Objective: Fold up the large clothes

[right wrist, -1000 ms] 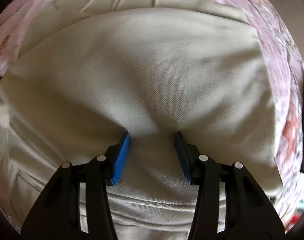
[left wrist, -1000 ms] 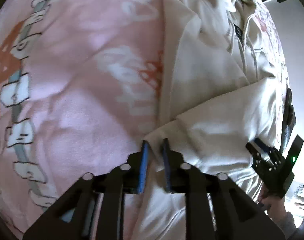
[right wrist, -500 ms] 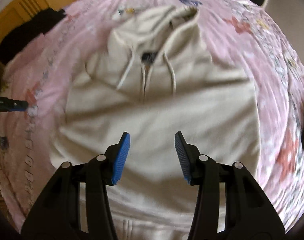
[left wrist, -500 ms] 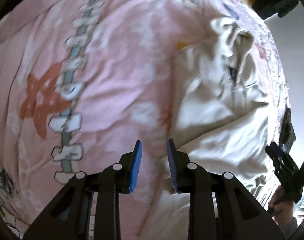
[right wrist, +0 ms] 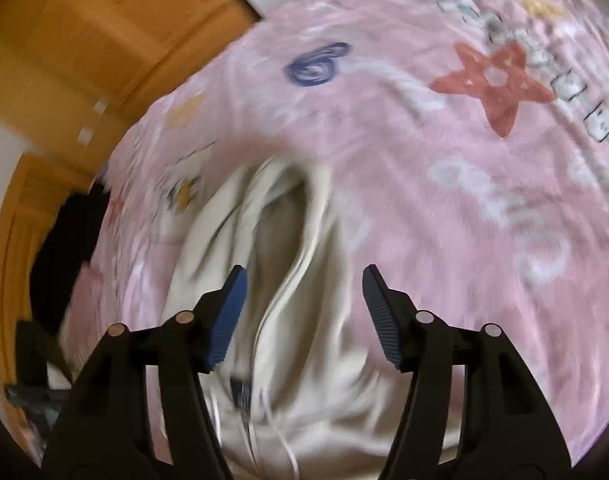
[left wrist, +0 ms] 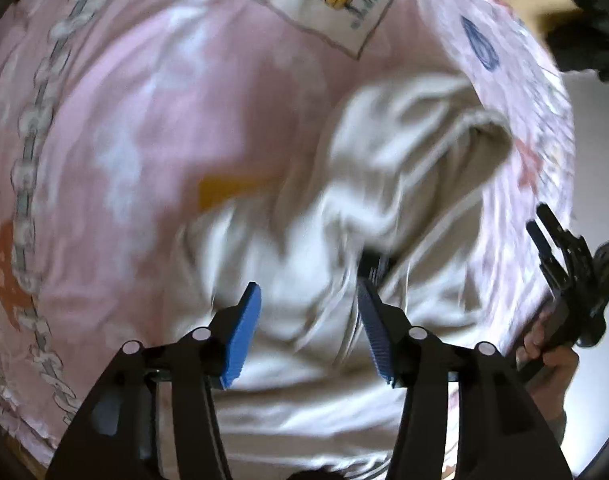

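Blurred cream hoodie (left wrist: 344, 216), lower half cut off; hood (right wrist: 288, 216) seemingly open

Cream hoodie (left wrist: 384, 208) lying rumpled on pink blanket (left wrist: 144, 120), hood open.

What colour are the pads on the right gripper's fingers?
Blue ribbed pads on black fingers, clearest in the right wrist view.

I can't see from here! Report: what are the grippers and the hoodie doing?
Both hand-held grippers, left and right, open, just widened, nothing between them. Cream hoodie lying on pink blanket. Nothing in the way.
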Action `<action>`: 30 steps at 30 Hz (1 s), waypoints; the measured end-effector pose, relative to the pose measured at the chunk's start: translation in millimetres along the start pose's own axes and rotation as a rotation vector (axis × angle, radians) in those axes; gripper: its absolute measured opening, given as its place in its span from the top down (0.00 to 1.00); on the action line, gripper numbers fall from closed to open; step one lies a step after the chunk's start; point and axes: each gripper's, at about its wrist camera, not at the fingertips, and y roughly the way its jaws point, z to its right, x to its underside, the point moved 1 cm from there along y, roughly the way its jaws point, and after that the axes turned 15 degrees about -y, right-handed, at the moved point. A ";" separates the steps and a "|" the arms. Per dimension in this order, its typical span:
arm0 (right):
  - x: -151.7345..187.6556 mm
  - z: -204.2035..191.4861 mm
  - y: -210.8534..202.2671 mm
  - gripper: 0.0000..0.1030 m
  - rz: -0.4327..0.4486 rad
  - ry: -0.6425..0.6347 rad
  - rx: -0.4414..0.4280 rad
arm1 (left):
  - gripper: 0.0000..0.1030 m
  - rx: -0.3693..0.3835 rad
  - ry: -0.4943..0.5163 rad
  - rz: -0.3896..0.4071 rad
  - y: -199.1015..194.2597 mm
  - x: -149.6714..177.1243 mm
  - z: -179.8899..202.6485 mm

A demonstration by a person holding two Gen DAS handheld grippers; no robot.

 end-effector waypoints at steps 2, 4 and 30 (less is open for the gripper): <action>-14.6 13.5 18.9 0.42 -0.031 0.011 -0.040 | 0.31 0.007 -0.033 0.015 4.7 -23.2 17.9; -21.3 24.2 40.3 0.42 -0.075 0.026 -0.087 | 0.31 -0.011 -0.060 0.059 10.3 -51.9 35.2; -17.3 -41.2 49.3 0.89 0.012 -0.222 -0.157 | 0.89 0.187 -0.113 0.007 51.8 -71.7 70.2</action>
